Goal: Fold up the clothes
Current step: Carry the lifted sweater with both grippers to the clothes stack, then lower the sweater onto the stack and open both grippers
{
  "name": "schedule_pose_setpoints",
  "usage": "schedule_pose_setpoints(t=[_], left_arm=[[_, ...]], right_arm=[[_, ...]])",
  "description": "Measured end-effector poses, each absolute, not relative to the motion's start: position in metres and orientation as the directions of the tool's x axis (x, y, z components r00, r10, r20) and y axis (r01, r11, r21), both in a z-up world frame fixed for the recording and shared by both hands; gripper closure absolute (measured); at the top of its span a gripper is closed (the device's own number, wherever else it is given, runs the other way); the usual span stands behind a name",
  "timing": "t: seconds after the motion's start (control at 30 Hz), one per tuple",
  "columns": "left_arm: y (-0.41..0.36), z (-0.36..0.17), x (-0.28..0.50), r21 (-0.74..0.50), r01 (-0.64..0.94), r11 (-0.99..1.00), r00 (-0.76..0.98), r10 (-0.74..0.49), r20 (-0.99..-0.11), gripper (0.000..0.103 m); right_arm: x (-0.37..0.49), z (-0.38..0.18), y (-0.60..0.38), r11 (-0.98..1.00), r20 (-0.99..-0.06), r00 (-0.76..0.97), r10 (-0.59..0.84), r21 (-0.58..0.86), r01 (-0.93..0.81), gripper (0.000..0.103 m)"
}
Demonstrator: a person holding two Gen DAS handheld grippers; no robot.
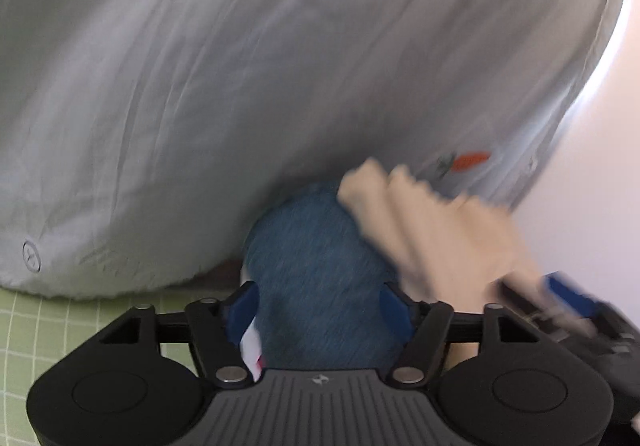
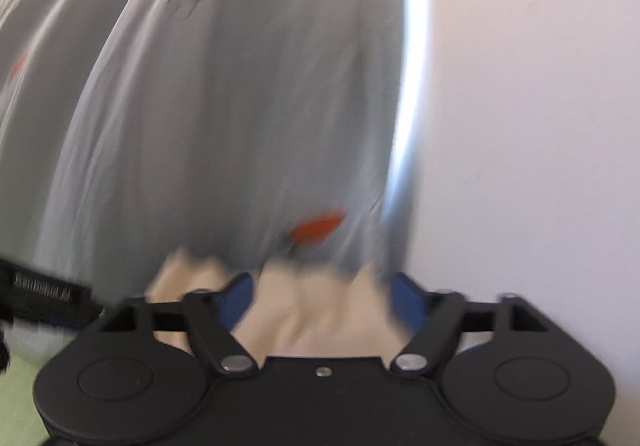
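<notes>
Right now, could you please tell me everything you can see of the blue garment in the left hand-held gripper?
The blue garment looks like soft, heathered knit fabric, bunched into a rounded lump. It sits between the blue pads of the left hand-held gripper, whose jaws stand wide around it; a real grip cannot be confirmed. A white tag shows at its left side. A blurred cream cloth overlaps its right edge, and grey bedding lies behind.

Blue garment: heathered knit, bunched into a rounded mass, white tag at its left edge. Sits between the left gripper's spread jaws.

Cream garment: crumpled, motion-blurred, overlapping the blue one's right side. In the right wrist view it bunches between the right gripper's spread jaws.
</notes>
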State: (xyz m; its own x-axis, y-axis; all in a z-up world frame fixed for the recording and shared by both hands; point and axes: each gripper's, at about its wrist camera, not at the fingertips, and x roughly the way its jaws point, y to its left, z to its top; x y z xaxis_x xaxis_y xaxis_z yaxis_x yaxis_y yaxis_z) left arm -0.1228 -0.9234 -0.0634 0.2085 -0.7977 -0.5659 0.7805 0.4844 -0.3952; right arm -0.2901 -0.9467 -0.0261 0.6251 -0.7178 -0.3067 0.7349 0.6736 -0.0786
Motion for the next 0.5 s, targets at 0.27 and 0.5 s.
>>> schedule_pose_setpoints(t=[0.27, 0.5], left_arm=[[-0.9, -0.068, -0.145, -0.317, 0.81, 0.493, 0.227, -0.762, -0.606, 0.006], [-0.835, -0.031, -0.171, -0.27, 0.811, 0.518, 0.308, -0.772, -0.556, 0.0]], right_arm=[[-0.288, -0.034, -0.947, 0.695, -0.429, 0.628, -0.65, 0.001, 0.719, 0.001], [-0.3, -0.009, -0.898, 0.666, -0.411, 0.586, -0.698, -0.073, 0.742, 0.001]])
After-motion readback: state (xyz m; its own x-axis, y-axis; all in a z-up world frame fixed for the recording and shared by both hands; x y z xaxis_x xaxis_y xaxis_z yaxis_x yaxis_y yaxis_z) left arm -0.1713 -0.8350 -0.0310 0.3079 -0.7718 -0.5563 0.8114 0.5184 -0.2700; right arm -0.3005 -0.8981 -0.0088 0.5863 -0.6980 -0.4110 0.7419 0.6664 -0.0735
